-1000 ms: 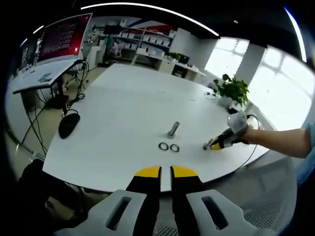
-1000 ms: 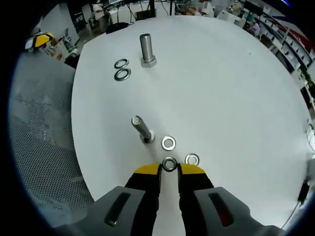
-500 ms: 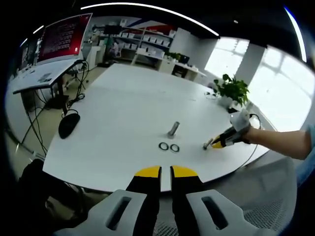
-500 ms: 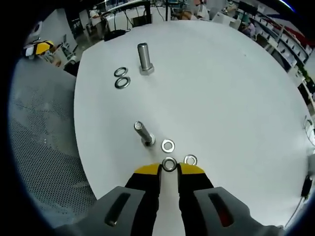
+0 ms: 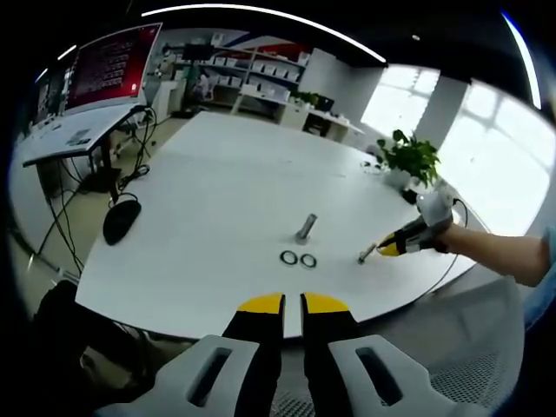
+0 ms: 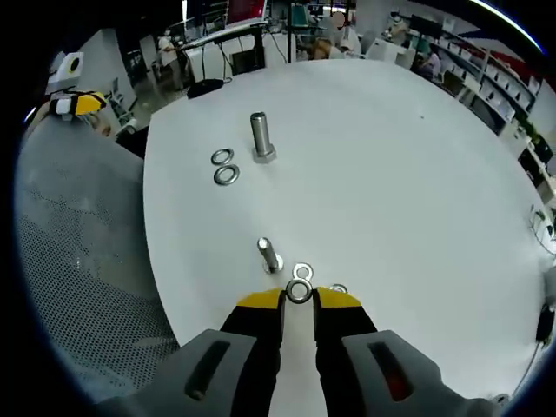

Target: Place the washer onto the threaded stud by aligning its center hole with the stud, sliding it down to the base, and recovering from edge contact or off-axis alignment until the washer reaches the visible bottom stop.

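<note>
In the right gripper view, the right gripper [image 6: 299,299] had its yellow-tipped fingers [image 6: 261,301] clamped on the rim of a small flat steel washer [image 6: 300,292], which was held with its open centre hole facing the camera, raised above the round white counter [image 6: 391,174]. Just beyond it stood the near threaded steel stud [image 6: 268,254], its long axis upright on its base and leaning slightly in the fisheye picture, with the held washer just beside it and not over its top. Two more loose washers lay flat on the counter next to this stud: one [image 6: 303,272] touching or nearly touching the held washer from behind, and one [image 6: 339,288] partly hidden by the right finger. Farther off stood a second, thicker steel stud [image 6: 260,136] on a hexagonal base, also upright, with a pair of washers [image 6: 224,166] lying flat side by side near it. That made two studs and five washers in all. In the left gripper view, the left gripper [image 5: 292,305] hung off the counter's edge with its fingers close together, perhaps fully closed, holding nothing, well apart from both studs.
</note>
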Demonstrator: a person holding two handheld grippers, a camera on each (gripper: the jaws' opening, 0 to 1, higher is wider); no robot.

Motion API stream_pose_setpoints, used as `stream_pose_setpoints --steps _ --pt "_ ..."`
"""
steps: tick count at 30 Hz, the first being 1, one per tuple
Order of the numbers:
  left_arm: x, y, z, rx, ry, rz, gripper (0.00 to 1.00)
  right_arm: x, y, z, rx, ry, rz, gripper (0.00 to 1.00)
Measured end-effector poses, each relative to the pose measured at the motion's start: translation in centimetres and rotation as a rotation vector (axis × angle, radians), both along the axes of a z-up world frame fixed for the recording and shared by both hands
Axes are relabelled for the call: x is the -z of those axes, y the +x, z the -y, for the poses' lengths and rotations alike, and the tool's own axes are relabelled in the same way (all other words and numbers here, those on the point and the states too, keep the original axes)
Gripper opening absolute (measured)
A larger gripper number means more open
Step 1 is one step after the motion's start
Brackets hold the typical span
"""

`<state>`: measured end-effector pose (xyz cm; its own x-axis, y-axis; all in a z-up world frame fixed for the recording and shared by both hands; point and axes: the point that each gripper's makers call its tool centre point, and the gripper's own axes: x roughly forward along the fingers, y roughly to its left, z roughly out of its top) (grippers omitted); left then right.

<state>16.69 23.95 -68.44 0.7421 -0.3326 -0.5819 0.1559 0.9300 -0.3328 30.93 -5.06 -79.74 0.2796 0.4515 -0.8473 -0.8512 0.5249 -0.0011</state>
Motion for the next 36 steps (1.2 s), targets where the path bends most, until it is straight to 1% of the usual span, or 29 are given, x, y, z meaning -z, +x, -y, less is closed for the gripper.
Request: stream_pose_setpoints --steps 5,8,9,11,15,18,25,29,36 --pt "0.0 0.0 0.0 0.0 0.001 -0.001 0.05 -1.1 0.0 -0.4 0.007 0.029 0.027 0.15" --pt "0.0 0.0 0.0 0.0 0.0 -0.001 0.05 -1.9 -0.1 -1.0 -0.002 0.068 0.057 0.15" --pt "0.0 0.0 0.0 0.0 0.001 -0.001 0.05 -1.9 -0.1 -1.0 0.0 0.064 0.054 0.15" --pt "0.0 0.0 0.0 0.001 0.001 -0.002 0.05 -2.1 0.0 -1.0 -0.009 0.06 0.076 0.14" --pt "0.0 0.0 0.0 0.0 0.0 0.0 0.05 -2.4 -0.1 -1.4 0.001 0.097 0.054 0.14" --pt "0.0 0.0 0.0 -0.001 0.0 0.001 0.05 -2.7 -0.2 -1.6 -0.006 0.1 0.068 0.14" --pt "0.0 0.0 0.0 -0.001 -0.002 0.004 0.05 -3.4 -0.5 -2.7 -0.039 0.116 0.069 0.14" --pt "0.0 0.0 -0.1 -0.002 -0.002 0.004 0.05 -3.3 -0.5 -3.0 -0.05 0.112 0.069 0.14" --pt "0.0 0.0 0.0 -0.002 -0.003 0.004 0.05 -2.7 -0.5 -3.1 -0.074 0.078 0.064 0.14"
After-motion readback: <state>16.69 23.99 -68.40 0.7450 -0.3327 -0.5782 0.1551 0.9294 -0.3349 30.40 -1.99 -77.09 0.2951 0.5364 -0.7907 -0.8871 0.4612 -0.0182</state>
